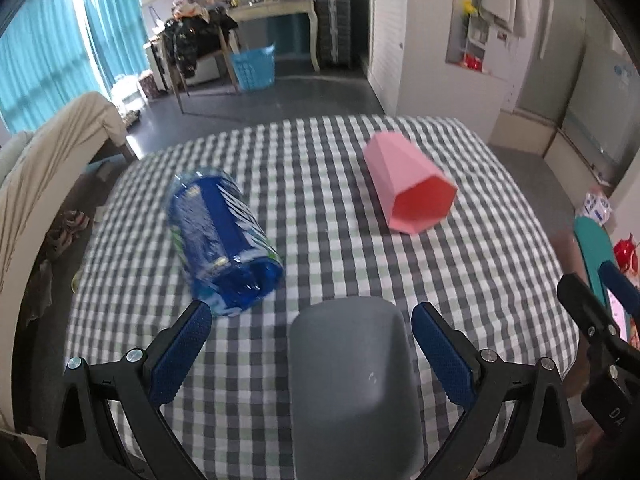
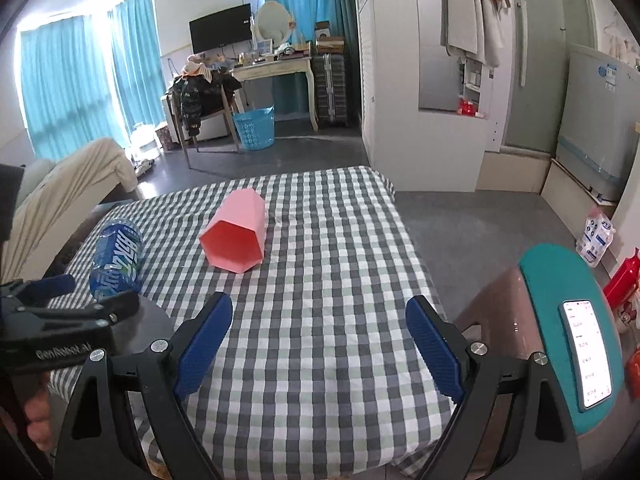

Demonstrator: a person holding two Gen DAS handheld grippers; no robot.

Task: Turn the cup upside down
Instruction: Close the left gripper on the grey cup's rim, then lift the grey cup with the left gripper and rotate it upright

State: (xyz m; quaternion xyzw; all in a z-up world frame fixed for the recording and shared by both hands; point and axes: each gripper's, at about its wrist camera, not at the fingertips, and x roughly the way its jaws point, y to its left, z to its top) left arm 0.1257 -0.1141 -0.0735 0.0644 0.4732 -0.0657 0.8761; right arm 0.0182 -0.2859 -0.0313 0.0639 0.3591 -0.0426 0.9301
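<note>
A grey cup [image 1: 352, 384] stands with its closed base up on the checked tablecloth [image 1: 460, 300], between the fingers of my left gripper [image 1: 312, 328]. The jaws are open and do not touch it. A pink faceted cup [image 1: 408, 184] lies on its side farther back, its mouth facing me; it also shows in the right wrist view [image 2: 236, 236]. My right gripper [image 2: 320, 320] is open and empty above the cloth near the table's front. In the right wrist view my left gripper [image 2: 80, 308] shows at the left, covering most of the grey cup [image 2: 148, 328].
A blue plastic bottle [image 1: 224, 240] lies on its side left of the grey cup, also in the right wrist view [image 2: 116, 260]. A teal chair back [image 2: 560, 312] holding a lit phone [image 2: 588, 352] stands right of the table. A sofa [image 1: 60, 152] is at the left.
</note>
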